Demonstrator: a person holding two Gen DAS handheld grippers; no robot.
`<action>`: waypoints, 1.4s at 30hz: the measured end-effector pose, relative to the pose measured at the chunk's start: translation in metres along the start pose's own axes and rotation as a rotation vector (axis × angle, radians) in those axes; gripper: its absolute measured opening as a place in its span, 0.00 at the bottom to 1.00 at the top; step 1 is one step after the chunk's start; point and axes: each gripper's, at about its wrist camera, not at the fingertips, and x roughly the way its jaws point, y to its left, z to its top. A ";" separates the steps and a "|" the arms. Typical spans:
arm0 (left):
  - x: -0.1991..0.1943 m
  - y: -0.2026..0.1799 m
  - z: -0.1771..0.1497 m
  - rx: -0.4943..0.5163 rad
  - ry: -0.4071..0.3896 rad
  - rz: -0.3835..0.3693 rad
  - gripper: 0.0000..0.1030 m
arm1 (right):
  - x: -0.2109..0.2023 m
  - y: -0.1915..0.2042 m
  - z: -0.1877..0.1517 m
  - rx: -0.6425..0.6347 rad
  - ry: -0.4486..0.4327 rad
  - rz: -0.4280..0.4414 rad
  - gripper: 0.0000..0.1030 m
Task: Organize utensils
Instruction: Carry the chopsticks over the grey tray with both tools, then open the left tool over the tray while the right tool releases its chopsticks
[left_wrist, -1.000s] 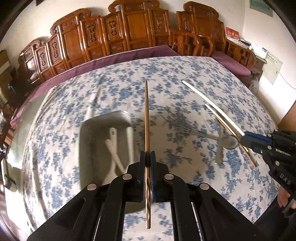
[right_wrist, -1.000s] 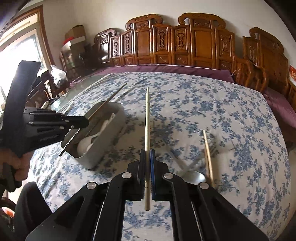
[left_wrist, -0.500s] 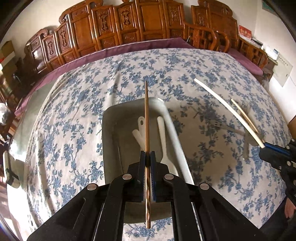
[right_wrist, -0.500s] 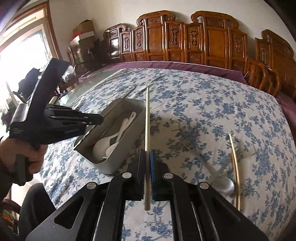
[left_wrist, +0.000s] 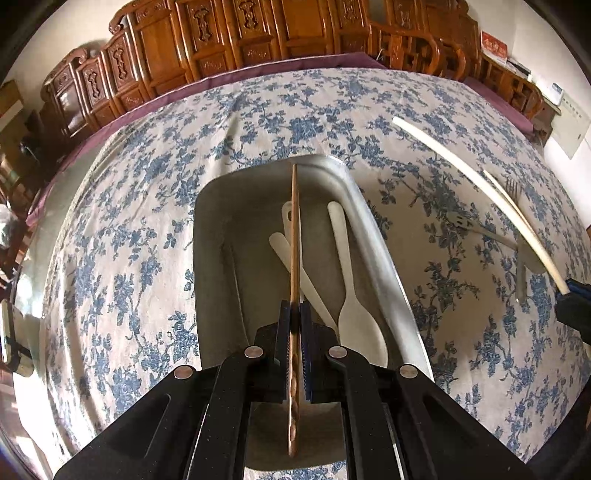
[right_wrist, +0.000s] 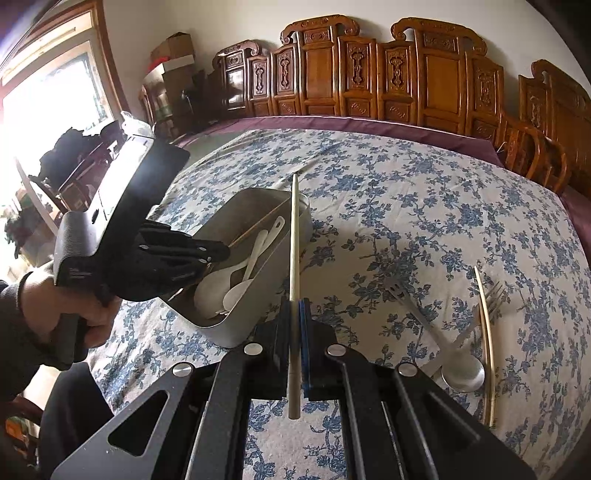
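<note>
My left gripper (left_wrist: 294, 314) is shut on a brown wooden chopstick (left_wrist: 294, 236) and holds it lengthwise over the grey metal tray (left_wrist: 373, 236). White spoons (left_wrist: 347, 280) lie in the tray. My right gripper (right_wrist: 294, 314) is shut on a cream chopstick (right_wrist: 294, 236), just right of the tray (right_wrist: 258, 295). The left gripper (right_wrist: 218, 251) and its brown chopstick (right_wrist: 258, 223) show over the tray in the right wrist view. A metal slotted spatula (right_wrist: 402, 299), a fork (right_wrist: 487, 306), a metal spoon (right_wrist: 463, 374) and another cream chopstick (right_wrist: 485, 339) lie on the cloth to the right.
The round table has a blue floral cloth (right_wrist: 424, 206). Carved wooden chairs (right_wrist: 369, 74) line the far edge. The person's left hand (right_wrist: 74, 317) holds the left gripper at the table's near left side.
My left gripper moved left and down over the tray with the brown chopstick. My right gripper moved toward the tray with the cream chopstick.
</note>
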 end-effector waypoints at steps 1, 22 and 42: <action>0.001 0.001 0.000 -0.002 0.003 0.002 0.04 | 0.001 0.001 0.000 0.000 0.002 -0.001 0.06; -0.052 0.052 -0.016 -0.075 -0.102 -0.012 0.06 | 0.058 0.047 0.022 0.036 0.067 0.039 0.06; -0.068 0.080 -0.028 -0.111 -0.124 0.004 0.06 | 0.113 0.077 0.029 0.067 0.166 0.075 0.07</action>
